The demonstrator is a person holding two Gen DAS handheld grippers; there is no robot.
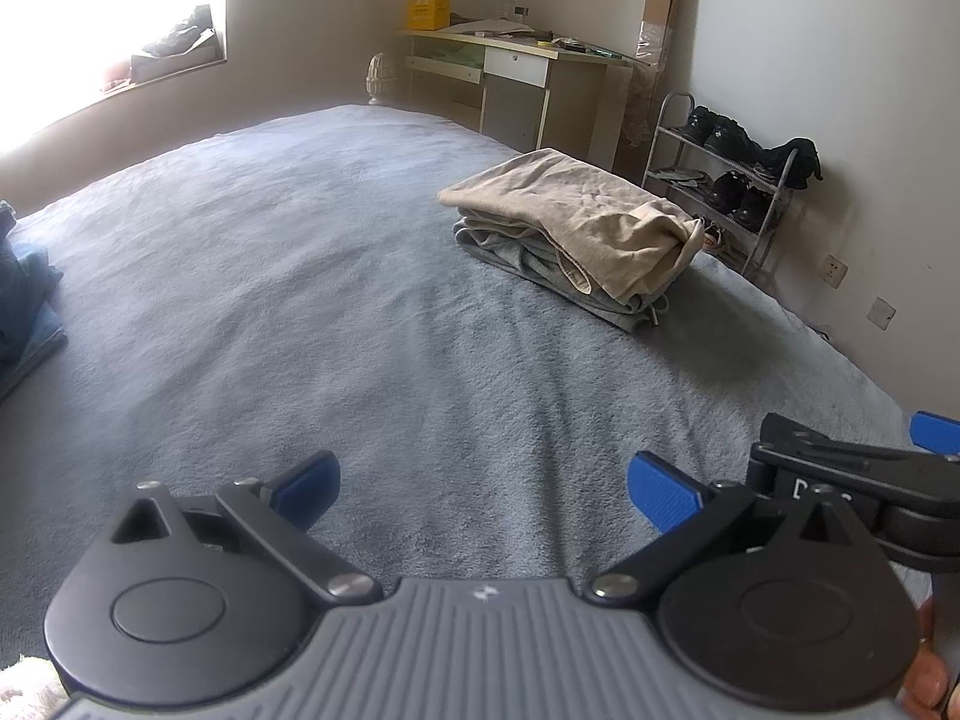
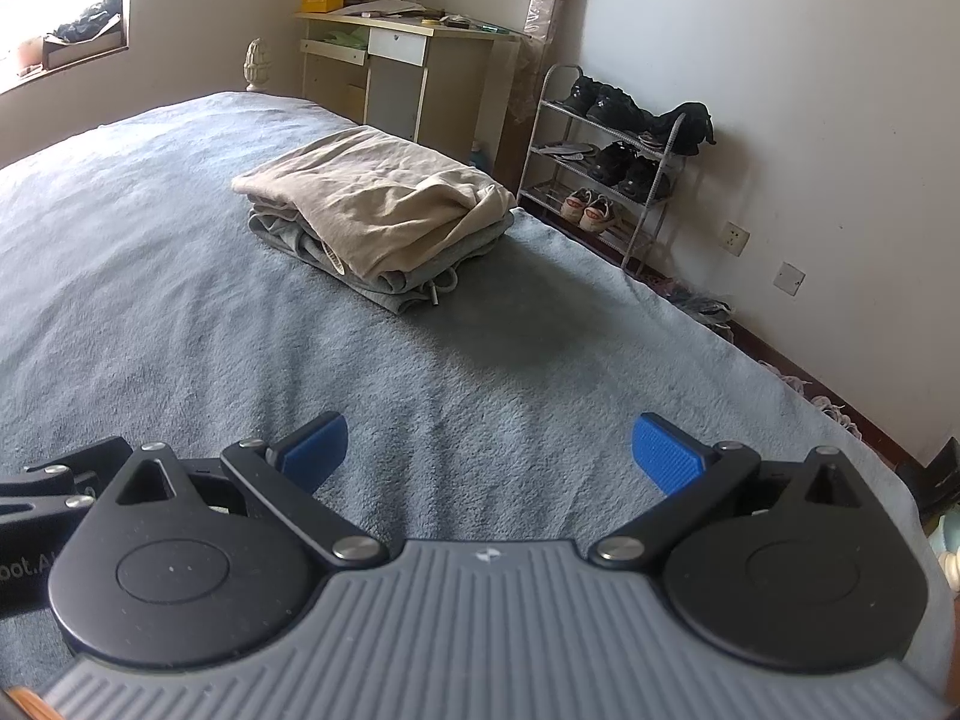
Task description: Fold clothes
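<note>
Left wrist view:
Left gripper: spread wide, blue pads far apart, nothing between them, just hovering over the grey blanket.
Folded stack: up around 1 o'clock from the claw, well apart from it. Beige garment sits on top of a grey garment, edges roughly lined up.
Denim pile: off at 9 o'clock at the frame edge, looks unfolded, probably next in line.
Right gripper: pokes in at 3 o'clock, just beside the left one.

Right wrist view:
Right gripper: also wide open and holding nothing, over bare blanket.
Folded stack: at about 11 o'clock, well apart. Grey drawstring dangles off the near corner.
Shoe rack: 1 o'clock by the wall, desk behind the bed.

My take on the step: the stack looks done, so I'd swing both claws toward the denim. Keep them open until the pads straddle an edge, pinch one layer only, and drag it flat onto the open blanket before folding.
</note>
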